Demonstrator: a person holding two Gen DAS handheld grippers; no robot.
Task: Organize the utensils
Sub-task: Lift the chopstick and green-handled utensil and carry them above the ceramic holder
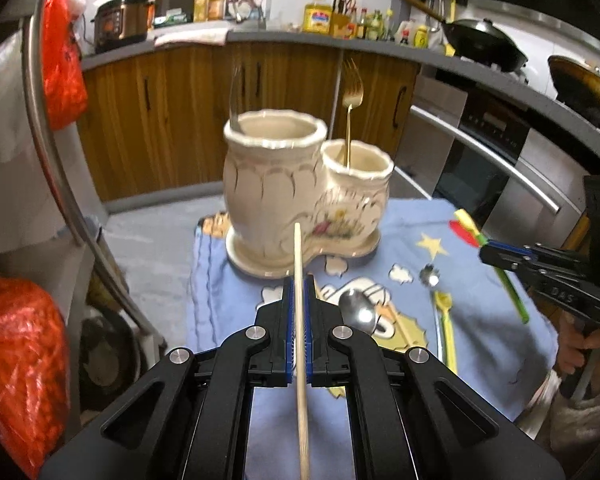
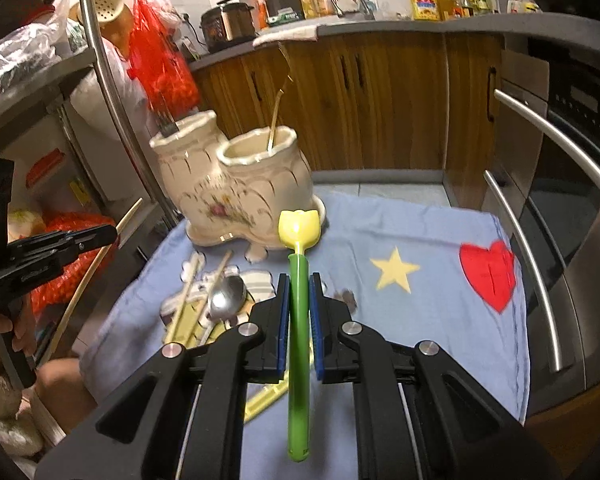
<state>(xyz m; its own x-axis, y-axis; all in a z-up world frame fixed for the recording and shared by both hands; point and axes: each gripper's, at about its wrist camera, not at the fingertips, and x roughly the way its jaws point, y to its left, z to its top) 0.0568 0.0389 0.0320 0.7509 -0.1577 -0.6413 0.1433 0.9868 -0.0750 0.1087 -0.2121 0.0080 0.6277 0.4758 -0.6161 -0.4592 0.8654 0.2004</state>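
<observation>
My left gripper (image 1: 299, 280) is shut on a pale wooden chopstick (image 1: 299, 256) that points up toward the cream ceramic two-cup holder (image 1: 276, 196). A silver fork (image 1: 235, 96) stands in the holder's big cup and a gold fork (image 1: 351, 100) in the small cup. My right gripper (image 2: 299, 278) is shut on the green handle of a utensil with a yellow tulip-shaped head (image 2: 299, 228), held above the blue cloth (image 2: 400, 240). The same holder (image 2: 236, 184) stands just beyond it. A metal spoon (image 1: 358, 312), a yellow utensil (image 1: 446, 320) and loose chopsticks (image 2: 188, 296) lie on the cloth.
The blue cloth (image 1: 420, 220) carries a star and a red heart (image 2: 490, 272). A steel rack pole (image 1: 48, 120) and red bags (image 1: 20, 360) stand at the left. An oven with bar handles (image 2: 540, 200) is at the right, wooden cabinets (image 1: 180, 120) behind.
</observation>
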